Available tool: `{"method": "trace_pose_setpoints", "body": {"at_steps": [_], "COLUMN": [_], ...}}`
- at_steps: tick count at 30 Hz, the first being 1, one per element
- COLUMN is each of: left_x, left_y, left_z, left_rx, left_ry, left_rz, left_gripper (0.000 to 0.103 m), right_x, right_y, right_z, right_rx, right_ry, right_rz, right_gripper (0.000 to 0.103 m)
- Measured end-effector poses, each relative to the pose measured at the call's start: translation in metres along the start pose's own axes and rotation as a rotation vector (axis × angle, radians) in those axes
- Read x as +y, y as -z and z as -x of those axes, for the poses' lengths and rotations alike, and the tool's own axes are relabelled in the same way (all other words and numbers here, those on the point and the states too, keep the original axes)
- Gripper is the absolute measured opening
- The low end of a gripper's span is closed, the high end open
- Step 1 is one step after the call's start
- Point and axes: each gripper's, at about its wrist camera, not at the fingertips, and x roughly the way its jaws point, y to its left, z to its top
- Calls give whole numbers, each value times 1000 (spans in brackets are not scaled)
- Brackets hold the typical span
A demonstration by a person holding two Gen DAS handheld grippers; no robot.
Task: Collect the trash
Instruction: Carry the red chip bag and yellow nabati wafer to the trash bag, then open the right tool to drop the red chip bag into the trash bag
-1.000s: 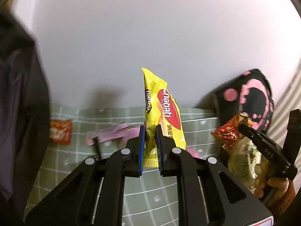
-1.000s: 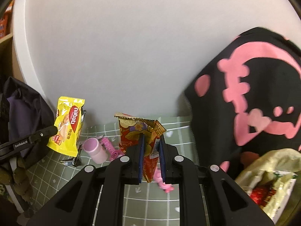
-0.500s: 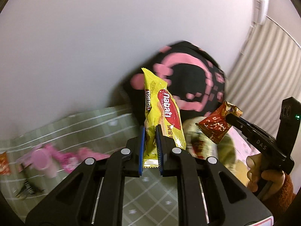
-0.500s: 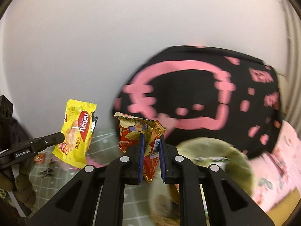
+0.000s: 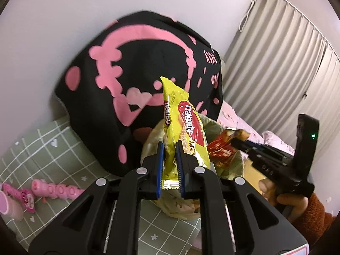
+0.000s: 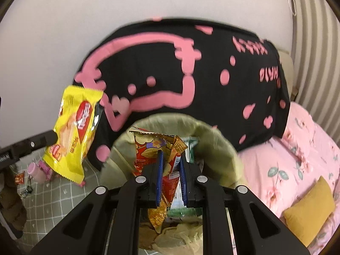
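Bag (image 6: 214, 140) sits before cushion (image 6: 191, 68) – bed (image 6: 308, 159) to its right, toys (image 5: 53, 191) on mat (image 5: 42, 148) left.

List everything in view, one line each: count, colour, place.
yellow wafer packet: 1, yellow and red, clamped in left gripper
red snack wrapper: 1, red and gold, clamped in right gripper
trash bag: 1, pale green, open below both grippers
black cloth: 1, black with pink print, behind bag
pink toys: several, on green checked mat
yellow cushion: 1, on pink bedding
curtain: beige, right
left gripper: black, shut
right gripper: black, shut
hand: holds right gripper
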Motion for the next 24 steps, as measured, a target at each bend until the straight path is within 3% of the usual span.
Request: {"method": "trace_pose_setpoints", "body": {"at_steps": [7, 12, 22, 24], "left_x": [3, 12, 29, 28], "left_y": [-1, -3, -2, -3], "left_z": [-17, -15, -13, -15], "left_rx": [28, 29, 38, 41], "left_ry": [-7, -20, -24, -18], "left_rz": [-24, -24, 18, 17], "left_gripper": [11, 11, 11, 11], "right_x": [3, 6, 15, 13], "right_y": [14, 13, 14, 13], "right_z": [-60, -88, -88, -83], "right_rx": [177, 236, 248, 239], "right_ry": [-30, -10, -4, -7], "right_rz": [26, 43, 61, 57], "right_gripper": [15, 15, 19, 32]}}
